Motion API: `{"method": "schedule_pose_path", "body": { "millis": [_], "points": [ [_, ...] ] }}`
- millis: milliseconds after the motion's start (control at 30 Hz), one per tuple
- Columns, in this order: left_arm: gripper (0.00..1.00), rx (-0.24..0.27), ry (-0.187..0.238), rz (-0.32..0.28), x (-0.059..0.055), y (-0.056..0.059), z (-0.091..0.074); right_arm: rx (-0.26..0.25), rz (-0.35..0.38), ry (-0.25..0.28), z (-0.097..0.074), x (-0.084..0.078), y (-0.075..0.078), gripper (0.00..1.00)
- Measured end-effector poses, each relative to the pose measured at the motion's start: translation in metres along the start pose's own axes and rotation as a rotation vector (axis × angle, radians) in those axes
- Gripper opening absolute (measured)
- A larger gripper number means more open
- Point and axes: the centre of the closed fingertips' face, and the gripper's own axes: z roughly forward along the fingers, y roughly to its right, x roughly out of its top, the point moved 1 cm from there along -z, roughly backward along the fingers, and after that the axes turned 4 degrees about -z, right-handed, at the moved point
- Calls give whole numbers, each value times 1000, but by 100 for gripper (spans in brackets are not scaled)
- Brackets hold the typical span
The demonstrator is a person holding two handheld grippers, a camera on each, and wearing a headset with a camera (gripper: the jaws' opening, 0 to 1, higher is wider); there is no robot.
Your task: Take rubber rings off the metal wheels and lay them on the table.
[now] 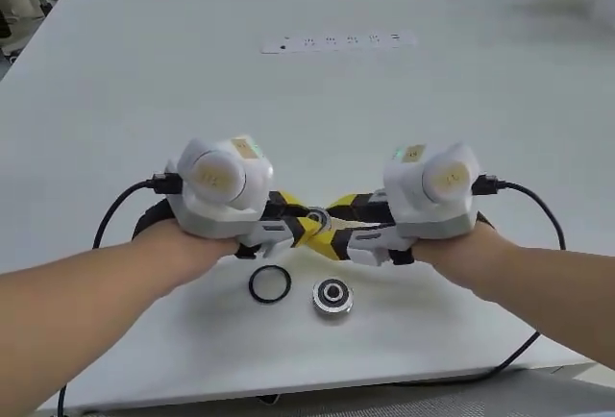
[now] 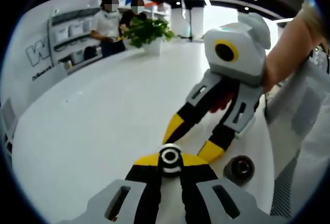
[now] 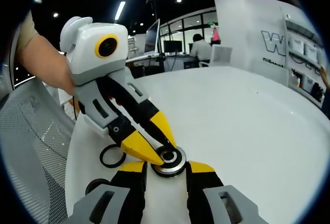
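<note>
The left gripper [image 2: 170, 162] pinches a wheel [image 1: 317, 219] tight just above the table [image 1: 432, 100]. The right gripper [image 3: 169, 168] is spread about a wheel's width around that same wheel, and I cannot tell whether it grips. A loose ring [image 1: 270, 284] and a second wheel [image 1: 332, 296] lie side by side near the front edge, with wide bare tabletop beyond.

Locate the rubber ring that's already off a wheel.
Head view: the black rubber ring lies flat on the table near its front edge, just left of the loose metal wheel.
</note>
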Motion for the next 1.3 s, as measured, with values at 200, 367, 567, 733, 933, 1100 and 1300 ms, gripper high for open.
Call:
{"method": "schedule_pose_path", "body": {
  "millis": [200,367,567,733,933,1100,1300],
  "points": [
    [14,2,6,-3,0,3,-2,-14,-33,-11,-3,-1,2,24],
    [14,4,6,-2,1,3,-2,-16,-31,-12,-6,-4,2,22],
    [14,6,7,-3,1,4,-3,-13,-31,-19,-8,-5,3,20],
    [14,7,7,-5,1,4,-3,-8,-19,-22,-10,-7,4,18],
    [14,8,7,-9,1,3,-2,-6,4,-29,-13,-11,6,9],
    [14,12,8,-13,1,3,-2,-4,30,-25,-14,-11,6,6],
    [14,14,7,-15,1,4,-3,1,69,-20,-15,-12,7,0]
  ]
}}
